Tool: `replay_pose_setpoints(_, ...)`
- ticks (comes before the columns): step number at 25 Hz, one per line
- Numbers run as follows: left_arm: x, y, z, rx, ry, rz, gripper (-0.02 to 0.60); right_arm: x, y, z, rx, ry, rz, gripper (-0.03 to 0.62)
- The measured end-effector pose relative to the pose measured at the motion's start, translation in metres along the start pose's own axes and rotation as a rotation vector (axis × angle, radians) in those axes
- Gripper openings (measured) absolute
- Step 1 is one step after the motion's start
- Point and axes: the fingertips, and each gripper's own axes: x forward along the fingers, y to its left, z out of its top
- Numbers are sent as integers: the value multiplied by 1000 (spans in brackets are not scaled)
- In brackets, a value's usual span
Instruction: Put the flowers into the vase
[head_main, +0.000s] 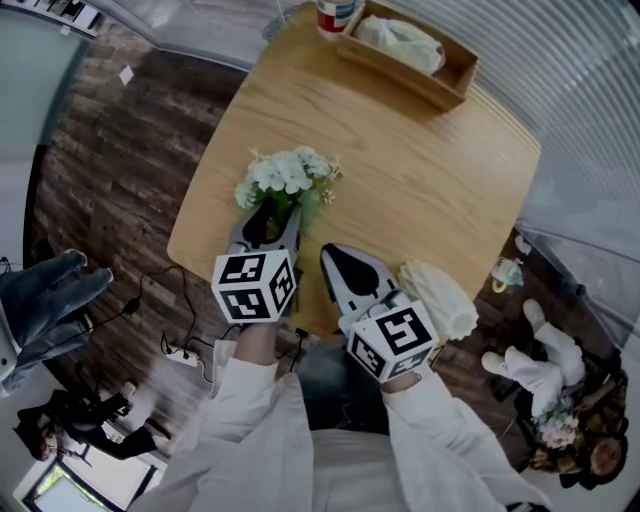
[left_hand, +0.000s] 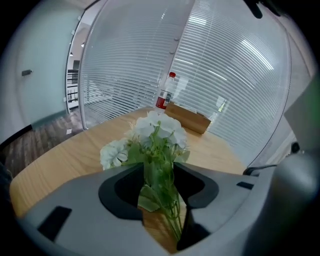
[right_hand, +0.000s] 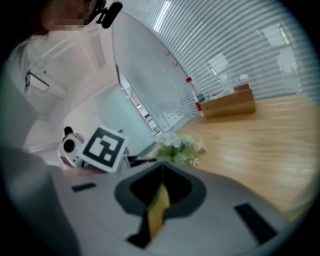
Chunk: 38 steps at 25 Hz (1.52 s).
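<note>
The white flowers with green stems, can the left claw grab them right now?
Probably yes. The white flowers with green stems sit right between the open jaws of the left claw, and nothing else stands in the way there.

White sleeves (head_main: 250, 400); grey left claw (head_main: 268, 225), right claw (head_main: 338, 255); black-white marker cubes (head_main: 255, 285).
</note>
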Motion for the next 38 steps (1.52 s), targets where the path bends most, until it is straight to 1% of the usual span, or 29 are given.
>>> replay_pose_setpoints(5, -2, 0, 2, 4, -28, 15, 176, -7, -1, -1, -4, -6, -18, 14)
replay_pose_setpoints(9, 0, 2, 3, 22, -28, 27, 172, -13, -4, 2, -3, -17, -23, 14)
replay_pose_setpoints(11, 1, 4, 3, 16, -29, 22, 127, -16, -4, 4, -7, -21, -23, 14)
replay_pose_setpoints(14, 0, 3, 2, -26, -46, -8, 94, -20, -1, 4, -11, -28, -15, 14)
replay_pose_setpoints(16, -5, 2, 0, -64, -55, -26, 76, -23, 3, 3, -20, -27, -4, 14)
replay_pose_setpoints(18, -10, 0, -1, -105, -70, -42, 44, -27, 4, 3, -31, -27, 1, 14)
replay_pose_setpoints(20, -15, -2, 0, -147, -94, -57, 32, -32, 4, 4, -36, -31, -2, 14)
replay_pose_setpoints(23, -23, -5, 2, -181, -123, -73, 26, -39, 7, 5, -41, -39, 0, 14)
replay_pose_setpoints(33, -60, -25, 18, -176, -201, -126, 23, -62, 27, 15, -85, -91, 21, 14)
replay_pose_setpoints(38, -83, -37, 36, -180, -273, -156, 23, -76, 38, 22, -111, -119, 28, 14)
